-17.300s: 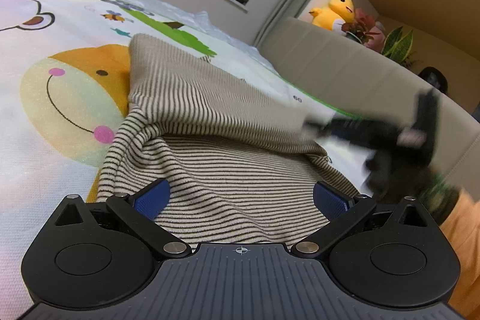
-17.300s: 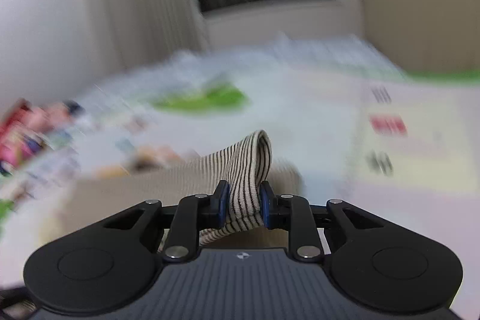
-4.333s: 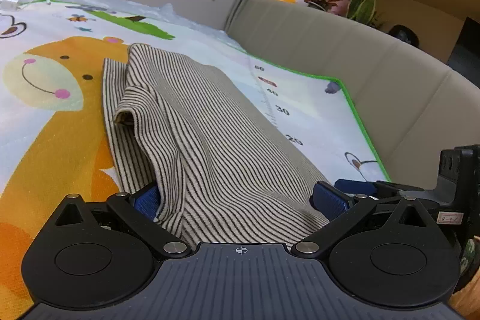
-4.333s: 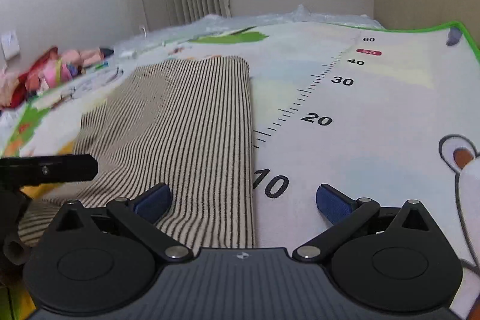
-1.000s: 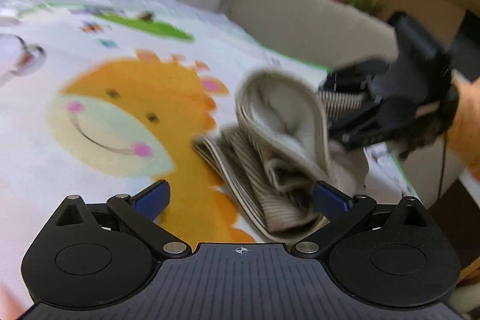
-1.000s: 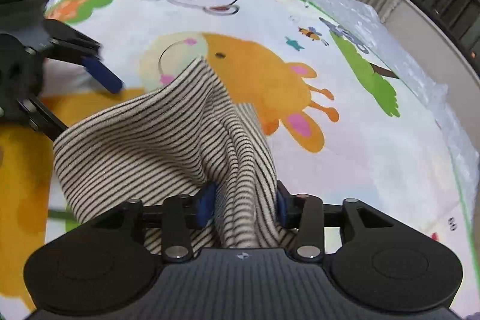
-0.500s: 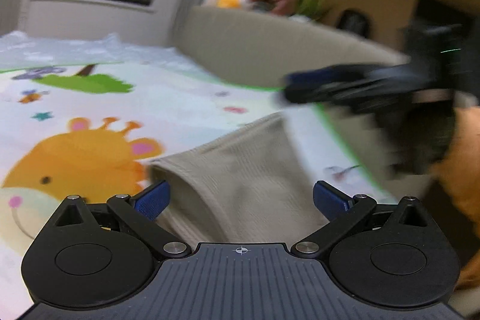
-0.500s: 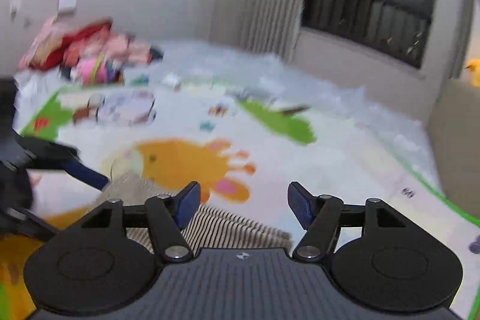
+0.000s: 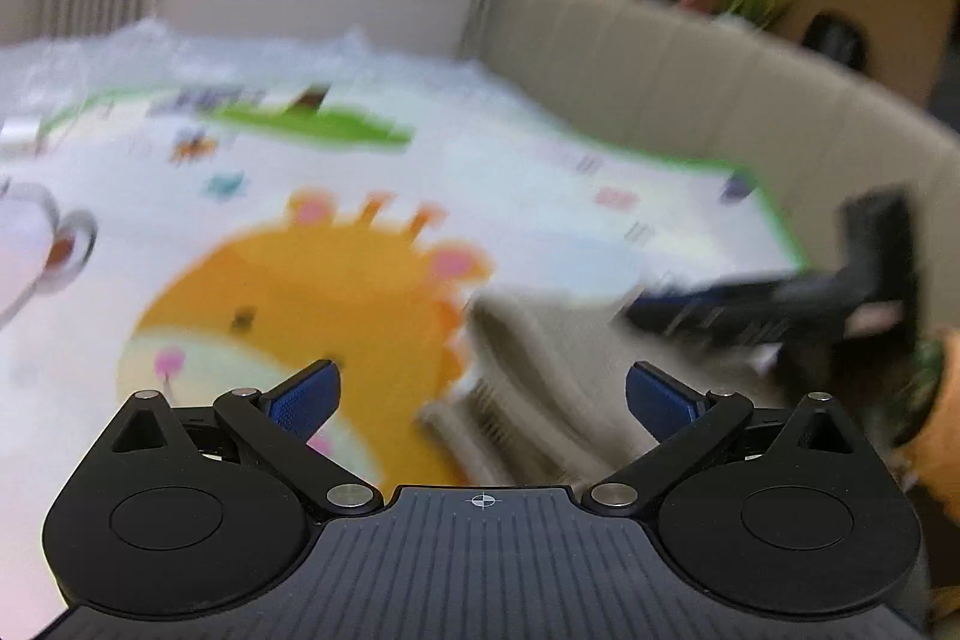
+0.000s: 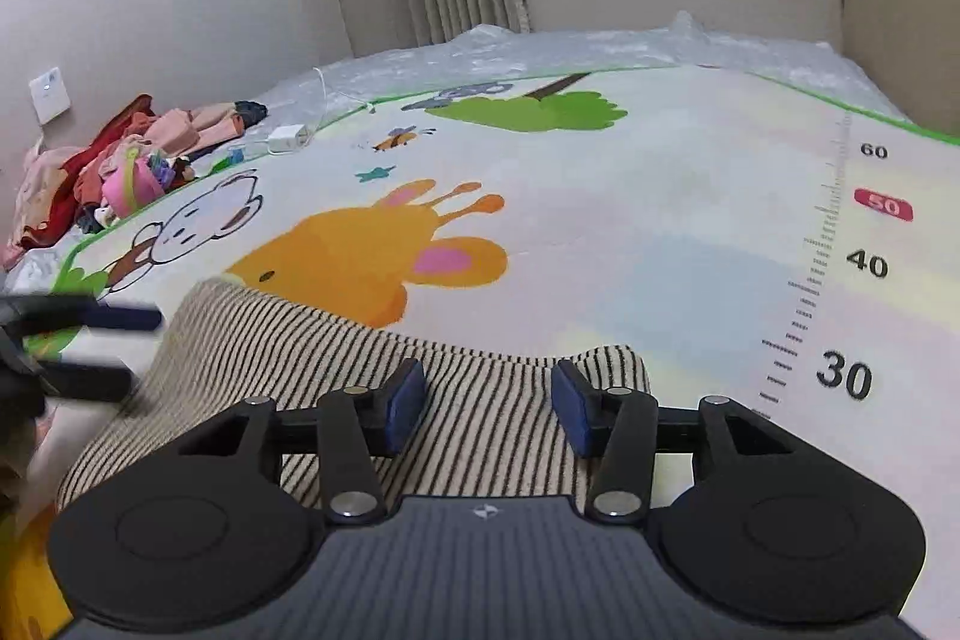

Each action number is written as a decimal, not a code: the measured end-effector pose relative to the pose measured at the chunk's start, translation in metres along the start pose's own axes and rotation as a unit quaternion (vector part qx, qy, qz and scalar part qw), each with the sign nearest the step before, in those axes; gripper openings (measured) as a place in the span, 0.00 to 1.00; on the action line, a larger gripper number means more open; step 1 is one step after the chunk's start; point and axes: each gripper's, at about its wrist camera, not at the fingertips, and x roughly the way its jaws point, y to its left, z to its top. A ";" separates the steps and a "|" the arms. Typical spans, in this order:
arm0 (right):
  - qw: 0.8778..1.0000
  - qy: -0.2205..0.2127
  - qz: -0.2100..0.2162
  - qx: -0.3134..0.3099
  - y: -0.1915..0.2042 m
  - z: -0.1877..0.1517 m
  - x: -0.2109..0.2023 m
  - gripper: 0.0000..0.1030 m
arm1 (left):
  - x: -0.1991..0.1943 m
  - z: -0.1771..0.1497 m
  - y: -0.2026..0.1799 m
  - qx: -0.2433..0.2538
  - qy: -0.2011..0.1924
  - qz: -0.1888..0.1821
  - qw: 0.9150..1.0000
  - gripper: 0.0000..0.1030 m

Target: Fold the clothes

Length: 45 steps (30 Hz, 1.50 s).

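two views. right wrist view alone shows clothes pile (image 10: 120, 160) far left and charger (image 10: 288, 137); left wrist view is blurred. striped knit garment (image 10: 288, 370), folded, lies on cartoon play mat (image 10: 660, 220). right gripper (image 10: 487, 403) part-open over it, clasping nothing. left gripper (image 9: 480, 394) wide, empty.

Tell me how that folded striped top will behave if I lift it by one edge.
Probably floppy: the striped top is soft knit that sags at its folded edge. Lifted by one edge, the layers would likely fall open, since nothing pins them; the right hand-held gripper stands open over it. It likely won't slide much on the play mat, being light cloth lying flat.
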 end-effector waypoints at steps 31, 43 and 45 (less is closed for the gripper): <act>0.953 0.048 0.075 0.289 -0.022 -0.064 -0.050 0.54 | 0.095 -0.030 0.008 -0.063 0.111 -0.062 0.990 1.00; 0.997 0.015 -0.060 0.040 -0.018 0.011 -0.008 0.64 | 0.054 -0.064 -0.062 -0.025 0.135 -0.155 0.978 1.00; 0.997 -0.007 -0.076 0.018 -0.008 0.013 -0.025 0.65 | 0.039 -0.057 -0.046 -0.048 0.112 -0.151 0.981 1.00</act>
